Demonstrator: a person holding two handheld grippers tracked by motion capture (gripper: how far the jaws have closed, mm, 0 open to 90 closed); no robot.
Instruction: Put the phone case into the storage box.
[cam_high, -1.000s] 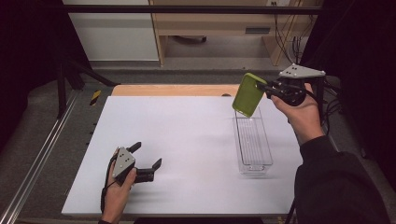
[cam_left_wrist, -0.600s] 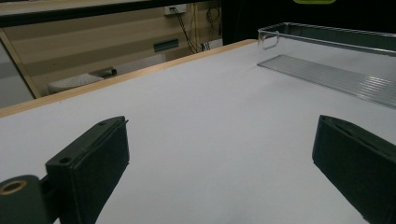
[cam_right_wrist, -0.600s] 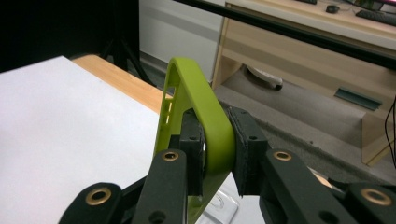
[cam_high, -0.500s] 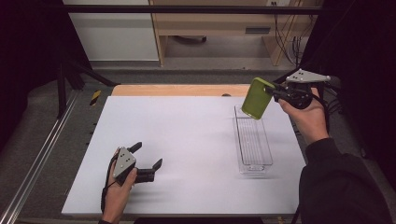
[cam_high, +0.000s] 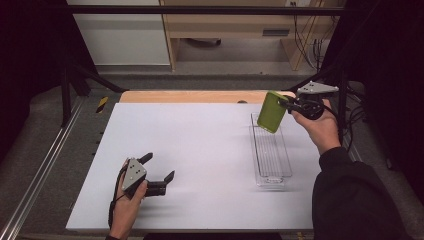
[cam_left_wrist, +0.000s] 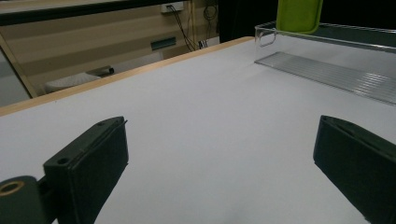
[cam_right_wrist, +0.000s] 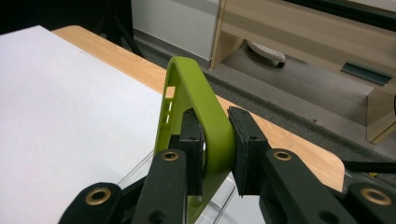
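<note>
A lime-green plastic case with small slots along one edge hangs tilted over the far end of a clear ribbed tray. My right gripper is shut on the case's rim. In the right gripper view the pads of the right gripper press on both sides of the green case, with the tray's corner below. My left gripper rests on the white table at the front left, open and holding nothing. The left gripper view shows the left gripper, the tray and the case beyond.
The tray lies lengthwise on the table's right side. A wooden strip runs along the table's far edge. Beyond it are a wooden shelf unit and cables on the floor. A metal rail borders the left side.
The right hand has come down with the green case, nearer to the tray's far end. The left hand and its gripper have stayed put.
</note>
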